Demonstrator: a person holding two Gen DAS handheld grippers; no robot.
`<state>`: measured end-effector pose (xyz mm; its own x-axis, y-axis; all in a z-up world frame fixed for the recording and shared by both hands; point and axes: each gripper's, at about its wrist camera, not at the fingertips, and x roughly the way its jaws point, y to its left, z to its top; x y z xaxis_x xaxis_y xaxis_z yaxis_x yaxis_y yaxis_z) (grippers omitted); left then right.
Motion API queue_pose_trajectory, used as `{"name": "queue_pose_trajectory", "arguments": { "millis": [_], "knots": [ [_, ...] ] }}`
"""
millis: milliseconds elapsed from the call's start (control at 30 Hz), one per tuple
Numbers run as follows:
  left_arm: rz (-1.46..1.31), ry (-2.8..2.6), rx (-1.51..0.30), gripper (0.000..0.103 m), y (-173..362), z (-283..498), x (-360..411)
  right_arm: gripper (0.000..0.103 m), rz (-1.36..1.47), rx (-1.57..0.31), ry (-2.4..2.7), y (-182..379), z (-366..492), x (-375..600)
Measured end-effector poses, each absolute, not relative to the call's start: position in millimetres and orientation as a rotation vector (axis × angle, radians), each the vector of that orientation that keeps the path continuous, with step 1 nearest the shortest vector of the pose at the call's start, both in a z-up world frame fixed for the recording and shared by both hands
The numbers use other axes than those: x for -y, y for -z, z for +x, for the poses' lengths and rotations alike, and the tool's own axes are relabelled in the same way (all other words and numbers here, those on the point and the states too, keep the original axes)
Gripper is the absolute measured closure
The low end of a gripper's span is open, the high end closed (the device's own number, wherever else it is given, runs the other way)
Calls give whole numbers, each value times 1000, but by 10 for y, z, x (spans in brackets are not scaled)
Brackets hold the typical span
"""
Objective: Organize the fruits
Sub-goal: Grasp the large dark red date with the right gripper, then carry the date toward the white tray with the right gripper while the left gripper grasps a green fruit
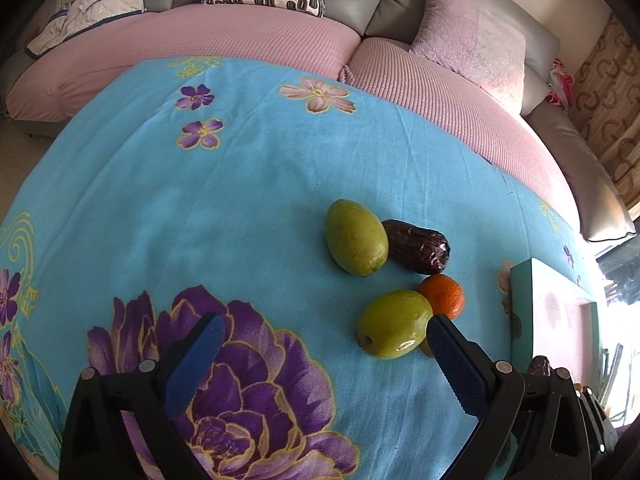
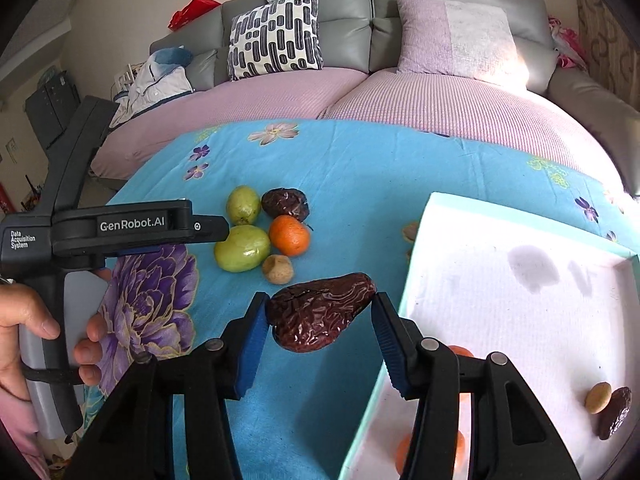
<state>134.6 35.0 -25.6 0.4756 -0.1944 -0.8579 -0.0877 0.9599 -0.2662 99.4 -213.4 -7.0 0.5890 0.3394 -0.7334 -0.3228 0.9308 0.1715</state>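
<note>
Jaws of the right gripper (image 2: 320,320) are clamped on a wrinkled dark date (image 2: 320,310), one blue pad pressed against each end of it, so the fruit sits crosswise between the fingertips and above the blue floral cloth (image 2: 360,168). Just right of that grip lies the white tray (image 2: 520,320) with its pale green rim; inside it, near the right edge, rest a small tan fruit (image 2: 598,397) and another date (image 2: 615,412), touching each other, while orange fruit shows in part behind the gripper's right finger.

The left gripper (image 1: 320,344) stands wide apart and holds nothing; its right fingertip (image 1: 440,330) sits just beside a green fruit (image 1: 394,324), though contact cannot be told. Behind that fruit and touching it is an orange (image 1: 444,294). Further back a second green fruit (image 1: 356,238) lies against a dark date (image 1: 418,246). From the right wrist view a small tan fruit (image 2: 277,269) also lies on the cloth at the near edge of this cluster, and a hand (image 2: 24,320) grips the left gripper's handle.

Beyond the cloth is a sofa with pink covers (image 2: 440,100) and a black-and-white patterned cushion (image 2: 276,36)
</note>
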Motion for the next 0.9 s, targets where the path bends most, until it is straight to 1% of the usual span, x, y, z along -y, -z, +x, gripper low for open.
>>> {"name": "queue_pose_trajectory", "arguments": {
  "millis": [100, 167, 233, 300, 400, 467, 600, 667, 900],
  "knots": [
    [-266, 105, -1065, 1, 240, 1332, -210, 49, 51, -850, -360, 30, 978, 2316],
    [-271, 134, -1064, 3, 252, 1332, -128, 49, 66, -838, -337, -4, 960, 2419],
    [-275, 153, -1066, 11, 275, 1342, -60, 49, 78, -828, -324, -30, 965, 2485],
    [-263, 148, -1070, 13, 313, 1349, -7, 49, 77, -824, -308, -46, 956, 2534],
    [-253, 133, -1070, 26, 349, 1349, 19, 49, 82, -828, -281, -39, 962, 2583],
    [-273, 142, -1075, 31, 374, 1360, 19, 49, 87, -836, -273, -25, 963, 2619],
    [-298, 156, -1081, 46, 416, 1375, 42, 49, 87, -839, -265, -15, 957, 2654],
    [-304, 153, -1081, 52, 419, 1376, 42, 49, 84, -841, -265, -9, 960, 2650],
    [-364, 158, -1092, 53, 407, 1357, -22, 49, 77, -859, -253, 37, 967, 2675]
  ]
}}
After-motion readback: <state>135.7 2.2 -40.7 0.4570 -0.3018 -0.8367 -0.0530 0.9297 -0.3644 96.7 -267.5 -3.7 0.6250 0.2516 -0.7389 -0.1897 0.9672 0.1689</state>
